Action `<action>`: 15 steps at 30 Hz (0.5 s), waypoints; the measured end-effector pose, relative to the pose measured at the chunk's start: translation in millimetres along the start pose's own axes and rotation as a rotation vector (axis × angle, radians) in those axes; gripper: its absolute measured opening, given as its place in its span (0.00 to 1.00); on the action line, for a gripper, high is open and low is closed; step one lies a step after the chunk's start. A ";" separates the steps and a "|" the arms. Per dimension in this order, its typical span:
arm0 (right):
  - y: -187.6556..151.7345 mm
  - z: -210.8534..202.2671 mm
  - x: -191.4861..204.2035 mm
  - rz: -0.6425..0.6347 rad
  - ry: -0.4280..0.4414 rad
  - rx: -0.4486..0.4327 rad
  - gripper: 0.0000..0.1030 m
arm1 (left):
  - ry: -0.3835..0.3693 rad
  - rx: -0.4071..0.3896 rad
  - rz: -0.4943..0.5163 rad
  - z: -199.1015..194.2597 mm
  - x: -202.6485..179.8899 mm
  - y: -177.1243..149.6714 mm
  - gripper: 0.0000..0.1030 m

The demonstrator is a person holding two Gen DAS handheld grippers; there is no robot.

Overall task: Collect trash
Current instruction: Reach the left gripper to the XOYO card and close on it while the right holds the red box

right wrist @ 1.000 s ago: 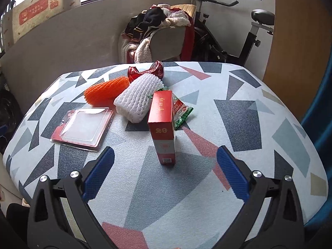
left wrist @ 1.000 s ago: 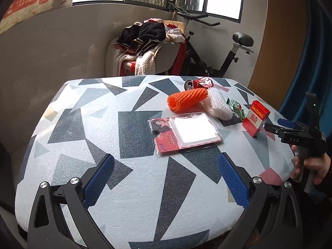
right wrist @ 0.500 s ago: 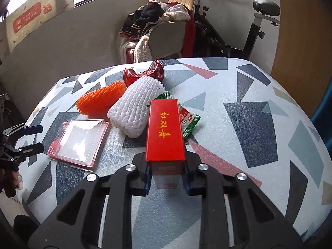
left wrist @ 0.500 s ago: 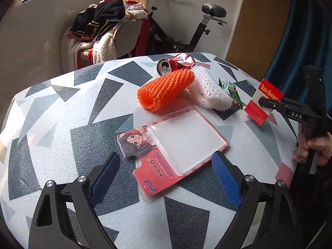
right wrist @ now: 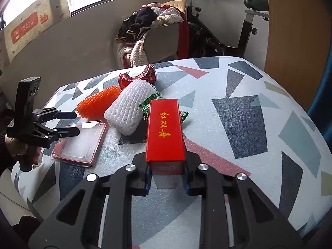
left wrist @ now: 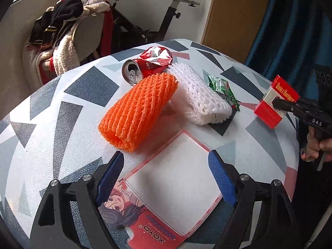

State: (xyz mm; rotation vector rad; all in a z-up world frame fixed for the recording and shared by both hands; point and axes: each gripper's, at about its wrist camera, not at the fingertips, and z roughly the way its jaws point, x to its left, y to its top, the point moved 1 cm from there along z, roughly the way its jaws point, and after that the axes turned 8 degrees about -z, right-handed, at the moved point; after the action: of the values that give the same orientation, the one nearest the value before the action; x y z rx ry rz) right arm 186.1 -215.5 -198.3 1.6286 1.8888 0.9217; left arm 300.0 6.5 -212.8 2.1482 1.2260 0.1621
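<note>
The red cigarette box (right wrist: 165, 131) is clamped between the jaws of the right gripper (right wrist: 167, 178), at 3 o'clock of the white foam net (right wrist: 129, 108) on the bench (right wrist: 259, 145). The left gripper (left wrist: 166, 178) is held with jaws apart over the plastic card package (left wrist: 174, 195), untouched, an orange foam net (left wrist: 139, 110) at its 12 o'clock.
</note>
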 end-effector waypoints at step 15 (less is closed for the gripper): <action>-5.0 -7.3 0.0 -0.004 -0.004 -0.005 0.25 | -0.072 0.096 0.193 -7.5 -46.6 -28.7 0.94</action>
State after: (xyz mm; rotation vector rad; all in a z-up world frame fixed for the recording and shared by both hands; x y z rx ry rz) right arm 177.5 -217.2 -197.2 1.6218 1.8850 0.9206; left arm 250.2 -17.4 -214.4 2.3339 1.0041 0.1088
